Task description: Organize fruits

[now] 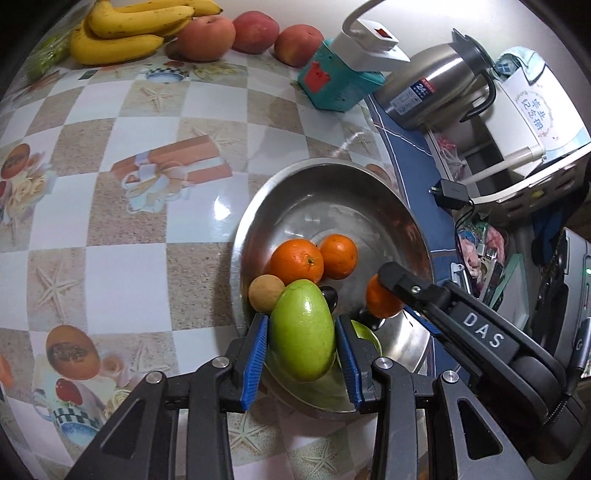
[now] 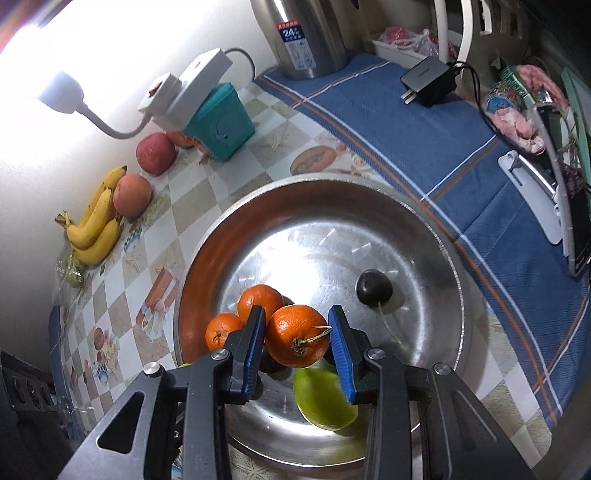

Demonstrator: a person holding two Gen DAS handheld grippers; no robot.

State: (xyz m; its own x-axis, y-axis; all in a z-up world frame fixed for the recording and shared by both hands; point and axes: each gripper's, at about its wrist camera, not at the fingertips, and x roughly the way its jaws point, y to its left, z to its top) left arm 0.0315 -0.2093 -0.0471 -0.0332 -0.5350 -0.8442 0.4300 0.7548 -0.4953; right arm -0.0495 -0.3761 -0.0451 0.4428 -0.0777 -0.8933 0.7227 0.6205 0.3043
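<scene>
Right now both grippers hang over the steel bowl (image 2: 436, 236), each pinching a fruit. The left gripper (image 1: 302, 334) clamps a green mango (image 1: 303, 328) between its blue pads, just above the bowl's near rim. The right gripper (image 2: 297, 338) pinches an orange (image 2: 295, 334) by its sides, stem end turned toward the camera, above the bowl's floor. Inside the bowl lie two more oranges (image 1: 295, 260), a small tan round fruit (image 1: 265, 293), a dark cherry (image 2: 373, 286) with a long stem, and a second green fruit (image 2: 323, 400) under the right gripper. The bowl sits on the checked, patterned surface (image 1: 129, 258), partly over a blue striped cloth (image 2: 388, 122). Well apart, along the wall, rest a bunch of bananas (image 1: 125, 33) and several peaches (image 1: 205, 37), near a teal box (image 1: 332, 85) and a steel kettle (image 1: 432, 85).
</scene>
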